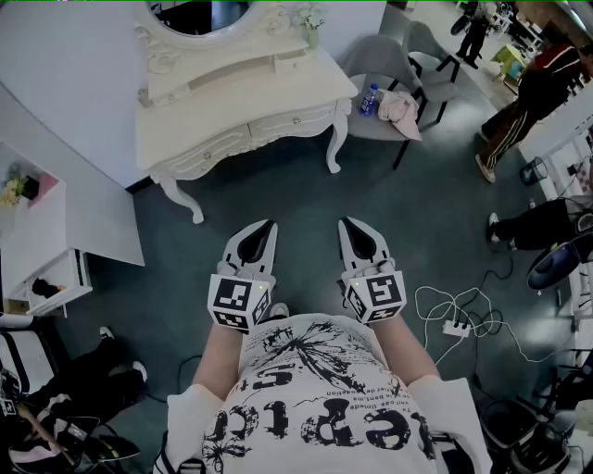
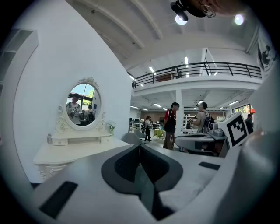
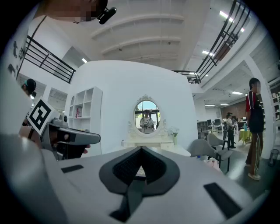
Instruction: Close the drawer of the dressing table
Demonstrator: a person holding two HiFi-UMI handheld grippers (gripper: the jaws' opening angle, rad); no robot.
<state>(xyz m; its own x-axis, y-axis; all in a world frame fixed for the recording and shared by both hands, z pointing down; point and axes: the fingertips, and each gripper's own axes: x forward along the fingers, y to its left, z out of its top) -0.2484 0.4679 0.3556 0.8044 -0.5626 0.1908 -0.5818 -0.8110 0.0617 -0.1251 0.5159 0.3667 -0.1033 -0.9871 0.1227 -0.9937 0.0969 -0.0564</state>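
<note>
Step in hand: approach, no contact yet. The person stands back from the dressing table (image 1: 243, 100), which sits well ahead against the wall, up and to the left in the head view, with a chair (image 1: 384, 65) beside its right end.

The left gripper (image 1: 266, 225) and right gripper (image 1: 348, 224) are held side by side near the torso, roughly level and aimed toward the table. In the left gripper view the left gripper's jaws are pressed together tip to tip with nothing between them. In the right gripper view the right gripper's are the same, closed and empty.

Drawer: the two front drawers (image 1: 295, 120) look about flush. The small upper drawer (image 1: 293, 63), at the right end of the shelf under the mirror (image 1: 199, 14), may stick out a bit. It is too small and distant to say for sure which drawer is open.

Next move, as a judgement: walk in and bring one gripper up to the open drawer's front. Closed jaws suit a flat push, so no grasp is needed. Press square on the front panel so the drawer slides straight and does not jam.
</note>
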